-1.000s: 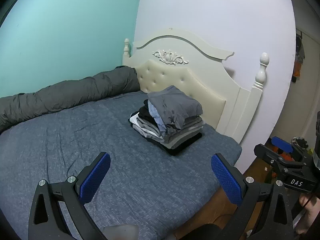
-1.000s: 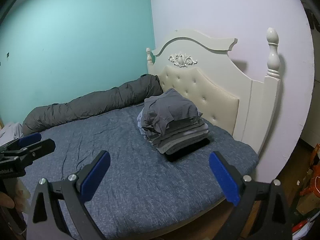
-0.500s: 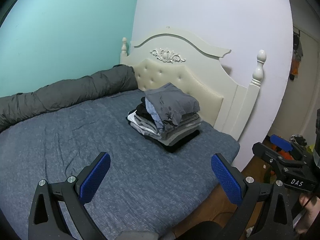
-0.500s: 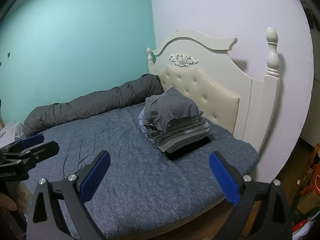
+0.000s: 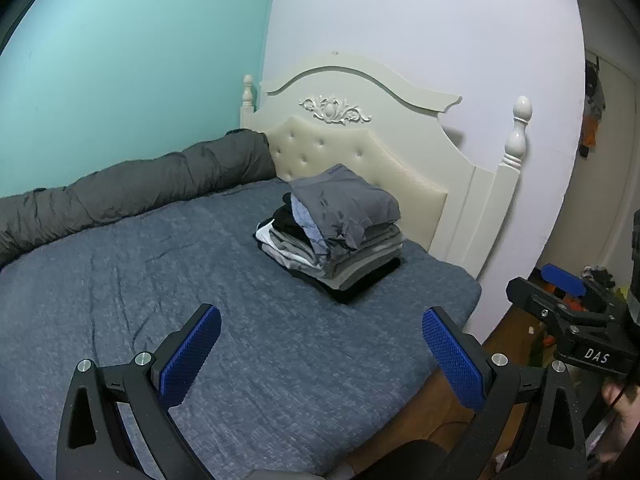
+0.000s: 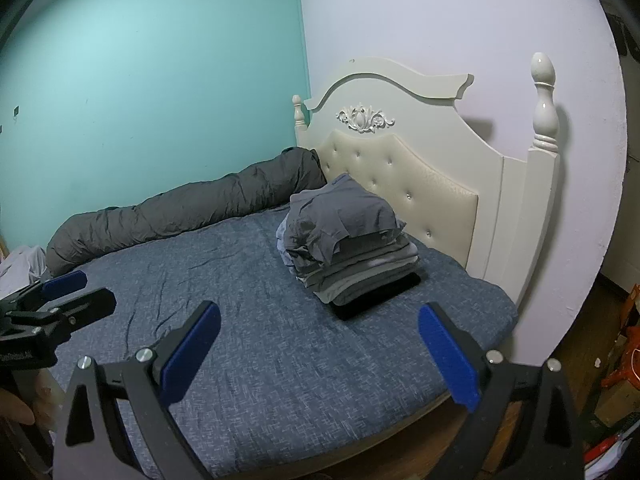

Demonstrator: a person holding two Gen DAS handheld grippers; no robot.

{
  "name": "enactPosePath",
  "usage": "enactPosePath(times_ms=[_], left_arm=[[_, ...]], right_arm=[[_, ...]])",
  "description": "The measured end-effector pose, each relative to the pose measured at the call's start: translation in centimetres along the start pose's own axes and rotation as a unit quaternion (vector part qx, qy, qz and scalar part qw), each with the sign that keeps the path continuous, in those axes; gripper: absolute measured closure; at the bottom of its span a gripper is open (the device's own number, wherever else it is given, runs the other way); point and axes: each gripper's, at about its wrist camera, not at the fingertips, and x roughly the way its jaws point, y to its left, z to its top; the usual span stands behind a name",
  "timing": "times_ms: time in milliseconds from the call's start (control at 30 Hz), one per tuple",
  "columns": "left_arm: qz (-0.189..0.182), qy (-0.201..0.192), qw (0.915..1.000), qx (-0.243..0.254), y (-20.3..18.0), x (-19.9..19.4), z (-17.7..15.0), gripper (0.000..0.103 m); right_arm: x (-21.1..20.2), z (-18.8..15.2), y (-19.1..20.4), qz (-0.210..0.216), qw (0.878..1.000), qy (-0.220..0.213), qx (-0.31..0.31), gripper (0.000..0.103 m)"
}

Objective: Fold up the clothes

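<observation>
Clothes stack (image 5: 332,236) sits folded at 12 o'clock on bed (image 5: 120,280); left gripper (image 5: 320,344) and right gripper (image 6: 318,344), fingers spread, empty, have backed off slightly — folding looks finished.

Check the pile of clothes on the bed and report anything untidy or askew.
The stack of folded clothes stands near the headboard. Its top grey garment is rumpled and droops over the side, and in the left view light layers stick out unevenly. Both tools are open and empty.
</observation>
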Motion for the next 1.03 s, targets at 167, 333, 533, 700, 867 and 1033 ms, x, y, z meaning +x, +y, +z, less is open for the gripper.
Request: enactPosePath(times_ms=[167, 333, 533, 700, 867, 1033], left_arm=[[0.001, -0.005, 1.0000, -0.001, 0.05, -0.06, 0.03, 0.000], [0.006, 0.005, 1.0000, -0.004, 0.10, 0.33, 0.02, 0.000], [0.005, 0.008, 0.9999, -0.005, 0.14, 0.55, -0.02, 0.000], [0.006, 0.002, 1.0000, -0.007, 0.33, 0.45, 0.11, 0.000], [0.007, -0.002, 1.0000, -0.004, 0.32, 0.31, 0.17, 0.000], [0.006, -0.006, 1.0000, -0.003, 0.23, 0.18, 0.18, 0.000]], right_arm=[[0.25, -0.08, -0.02, 0.000, 1.000, 0.004, 0.000, 0.003], [0.31, -0.05, 0.01, 0.001, 1.000, 0.006, 0.001, 0.003], [0.46, -0.01, 0.14, 0.002, 1.000, 0.007, -0.001, 0.003], [0.67, 0.07, 0.13, 0.004, 1.000, 0.007, -0.002, 0.003], [0.64, -0.06, 0.11, 0.003, 1.000, 0.009, -0.001, 0.003], [0.60, -0.25, 0.03, 0.003, 1.000, 0.010, 0.000, 0.003]])
